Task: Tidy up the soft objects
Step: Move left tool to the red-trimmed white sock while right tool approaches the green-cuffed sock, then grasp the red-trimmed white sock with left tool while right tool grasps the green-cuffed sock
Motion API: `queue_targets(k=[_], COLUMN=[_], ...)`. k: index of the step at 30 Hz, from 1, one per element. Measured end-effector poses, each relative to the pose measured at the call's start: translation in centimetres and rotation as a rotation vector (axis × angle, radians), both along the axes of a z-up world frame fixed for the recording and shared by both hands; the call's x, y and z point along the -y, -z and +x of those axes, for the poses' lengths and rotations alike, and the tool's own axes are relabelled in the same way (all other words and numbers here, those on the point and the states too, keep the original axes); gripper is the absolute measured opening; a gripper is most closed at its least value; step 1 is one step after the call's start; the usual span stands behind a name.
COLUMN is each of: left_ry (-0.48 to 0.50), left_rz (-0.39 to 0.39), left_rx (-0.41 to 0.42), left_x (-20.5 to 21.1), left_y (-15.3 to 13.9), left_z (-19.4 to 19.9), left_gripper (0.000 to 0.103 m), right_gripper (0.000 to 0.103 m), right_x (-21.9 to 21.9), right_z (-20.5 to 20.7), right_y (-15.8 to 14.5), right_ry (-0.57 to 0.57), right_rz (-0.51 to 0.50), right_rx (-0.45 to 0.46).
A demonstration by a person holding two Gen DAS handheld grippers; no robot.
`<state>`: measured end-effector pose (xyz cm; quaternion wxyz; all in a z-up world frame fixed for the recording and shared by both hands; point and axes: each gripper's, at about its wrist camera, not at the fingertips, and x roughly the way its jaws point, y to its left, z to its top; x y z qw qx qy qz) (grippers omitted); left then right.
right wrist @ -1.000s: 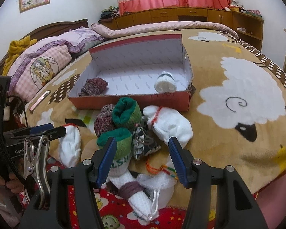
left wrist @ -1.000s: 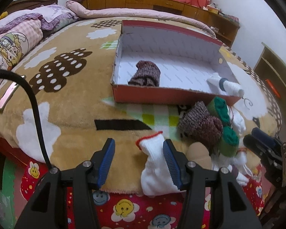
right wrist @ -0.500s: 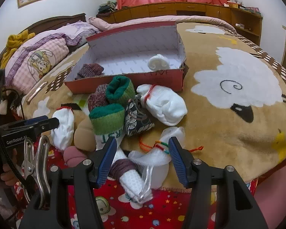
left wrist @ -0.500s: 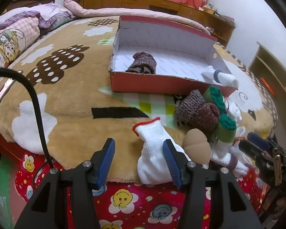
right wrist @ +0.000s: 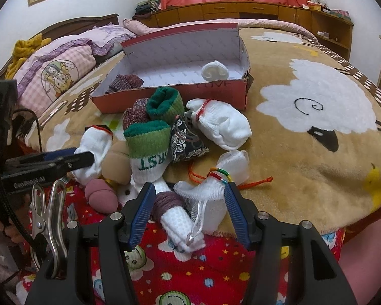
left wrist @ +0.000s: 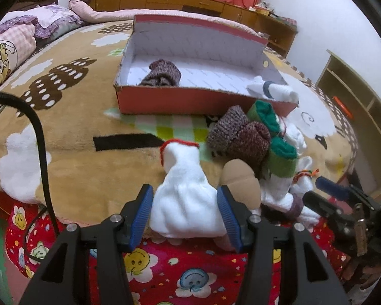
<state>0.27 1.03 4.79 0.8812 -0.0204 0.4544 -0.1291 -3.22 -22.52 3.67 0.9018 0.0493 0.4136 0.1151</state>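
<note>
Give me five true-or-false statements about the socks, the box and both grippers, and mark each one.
1. The red box holds two rolled socks. True.
2. The left gripper straddles a white sock with a red cuff. True.
3. The green-cuffed socks lie inside the box. False: they lie on the blanket in front of it.
4. The right gripper hangs over the pillow. False: it is at the pile by the bed's edge.
5. The box is closed. False: it is open.

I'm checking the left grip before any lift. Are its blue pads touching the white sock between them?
Cannot tell. In the left wrist view the white sock fills the left gripper from pad to pad, but no pressing shows.
</note>
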Motion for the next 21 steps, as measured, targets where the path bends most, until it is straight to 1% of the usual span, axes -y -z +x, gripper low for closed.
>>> queue_targets(k=[3, 7, 12, 17, 20, 21], left_ry=[-0.004, -0.006, 0.002, -0.008, -0.009, -0.008], left_rz=[0.005, -0.01, -0.011, -0.023, -0.029, -0.029], left_rx=[-0.005, -0.007, -0.023, -0.039, -0.036, -0.035], left_x=[0.2, 0.0, 0.1, -0.1, -0.2, -0.2], left_y=[0.5, 0.9, 1.5, 2.0, 2.0, 2.0], left_z=[0.0, 0.2, 0.5, 0.8, 0.8, 0.8], left_gripper=[0.055, 0.055, 0.055, 0.055, 0.055, 0.054], right_gripper=[0.058, 0.058, 0.058, 0.057, 0.051, 0.047], right_x=[-0.3, -1.5, -3.2, -4.4, -4.6, -4.5], right_z=[0.3, 0.9, 1.8, 2.8, 3.2, 3.4], right_y=[-0.4, -0.9, -0.9, -0.4, -0.3, -0.2], right_ry=[-0.012, -0.046, -0.083, -0.071, -0.051, -0.045], right_rz=[0.016, 0.033, 0.053, 0.042, 0.031, 0.028], right_rx=[0.008, 0.019, 0.019, 0.009, 0.009, 0.006])
